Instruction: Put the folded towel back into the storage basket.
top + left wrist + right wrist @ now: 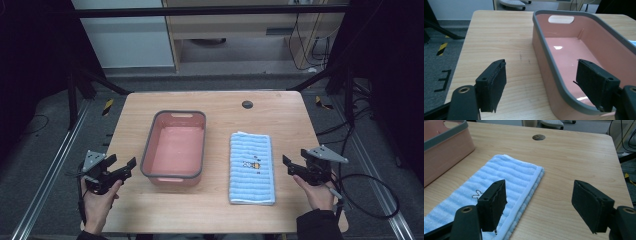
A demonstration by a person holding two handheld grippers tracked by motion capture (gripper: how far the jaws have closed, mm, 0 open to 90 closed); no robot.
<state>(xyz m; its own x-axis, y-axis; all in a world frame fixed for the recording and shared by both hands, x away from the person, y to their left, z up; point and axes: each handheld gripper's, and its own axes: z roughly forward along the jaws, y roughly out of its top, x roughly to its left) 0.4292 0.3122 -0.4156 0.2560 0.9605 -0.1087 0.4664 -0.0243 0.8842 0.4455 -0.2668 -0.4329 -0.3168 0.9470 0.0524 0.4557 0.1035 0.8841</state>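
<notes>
While your left gripper (pixel 122 168) hangs spread beside the pink basin (pixel 148 150), your right gripper (pixel 291 167), jaws apart, hovers just beside the folded blue towel (pixel 251 150), probably readying a pick.

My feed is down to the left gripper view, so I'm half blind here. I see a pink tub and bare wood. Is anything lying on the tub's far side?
Observer: Yes, a folded blue striped towel lies flat on the table beside the pink tub, apart from it.
Operator: Where's the right gripper?
Observer: The right gripper is at the towel's outer long edge, open and holding nothing; in its own view one of its fingers is over the towel's hem.
Operator: Anything else on the table?
Observer: Just a small round dark hole in the tabletop near the far edge.
</notes>
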